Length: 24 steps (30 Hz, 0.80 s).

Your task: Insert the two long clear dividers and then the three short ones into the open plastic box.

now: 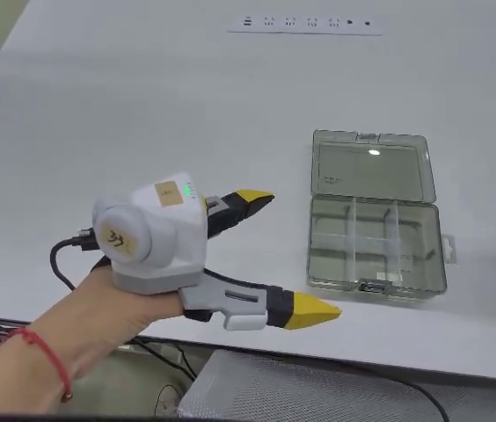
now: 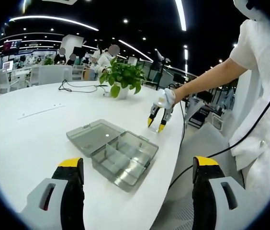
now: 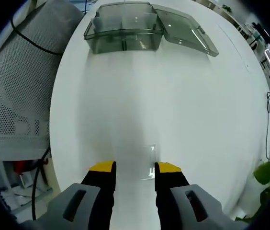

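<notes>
The open clear plastic box (image 1: 376, 287) lies on the white table, its lid (image 1: 371, 167) folded back flat. Clear dividers stand inside it, two lengthwise and at least one across. My left gripper (image 1: 302, 253) hovers to the left of the box with its yellow-tipped jaws wide open and bare; the left gripper view has the box (image 2: 120, 178) straight ahead. Beyond the box, my right gripper (image 2: 154, 126) points down at the table. Its own view has it (image 3: 135, 166) open over a small clear divider (image 3: 148, 160) that lies flat by the right-hand jaw, with the box (image 3: 123, 40) farther on.
A power strip (image 1: 305, 22) lies at the table's far edge. The near table edge runs just below the box, with a mesh chair (image 3: 20, 72) beside it. A potted plant (image 2: 122, 79) stands on the table's far side. A person in white (image 2: 259, 96) stands at the right.
</notes>
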{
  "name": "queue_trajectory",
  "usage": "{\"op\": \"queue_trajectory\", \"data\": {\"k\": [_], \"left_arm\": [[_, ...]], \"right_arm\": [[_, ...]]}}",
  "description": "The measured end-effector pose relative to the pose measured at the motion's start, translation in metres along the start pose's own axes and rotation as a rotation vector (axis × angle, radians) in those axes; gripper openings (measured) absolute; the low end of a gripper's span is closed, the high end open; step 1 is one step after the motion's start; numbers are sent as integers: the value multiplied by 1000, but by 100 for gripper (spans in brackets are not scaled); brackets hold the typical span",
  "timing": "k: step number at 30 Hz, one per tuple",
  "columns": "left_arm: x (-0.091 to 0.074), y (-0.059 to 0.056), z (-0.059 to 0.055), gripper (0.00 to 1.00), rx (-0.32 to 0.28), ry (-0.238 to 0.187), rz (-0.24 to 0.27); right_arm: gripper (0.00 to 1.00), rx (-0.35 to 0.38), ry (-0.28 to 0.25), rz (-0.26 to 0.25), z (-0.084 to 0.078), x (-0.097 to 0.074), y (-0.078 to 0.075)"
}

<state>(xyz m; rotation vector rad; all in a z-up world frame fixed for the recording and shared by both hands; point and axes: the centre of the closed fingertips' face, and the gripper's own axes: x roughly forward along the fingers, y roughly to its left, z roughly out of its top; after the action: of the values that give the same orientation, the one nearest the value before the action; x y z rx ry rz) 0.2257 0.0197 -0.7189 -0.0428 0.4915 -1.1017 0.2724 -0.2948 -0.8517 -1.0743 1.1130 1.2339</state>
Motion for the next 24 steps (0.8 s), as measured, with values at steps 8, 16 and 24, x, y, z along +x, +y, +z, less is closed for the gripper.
{"op": "queue_trajectory", "data": {"k": [8, 16, 24], "left_arm": [[-2, -2, 1, 95, 2, 1, -6], [-3, -3, 9, 96, 13, -9, -8], [0, -5, 20, 92, 8, -20, -3]], "right_arm": [[33, 10, 6, -9, 1, -2, 1], [32, 21, -68, -68, 26, -25, -1], [32, 4, -150, -154, 72, -58, 0]]}}
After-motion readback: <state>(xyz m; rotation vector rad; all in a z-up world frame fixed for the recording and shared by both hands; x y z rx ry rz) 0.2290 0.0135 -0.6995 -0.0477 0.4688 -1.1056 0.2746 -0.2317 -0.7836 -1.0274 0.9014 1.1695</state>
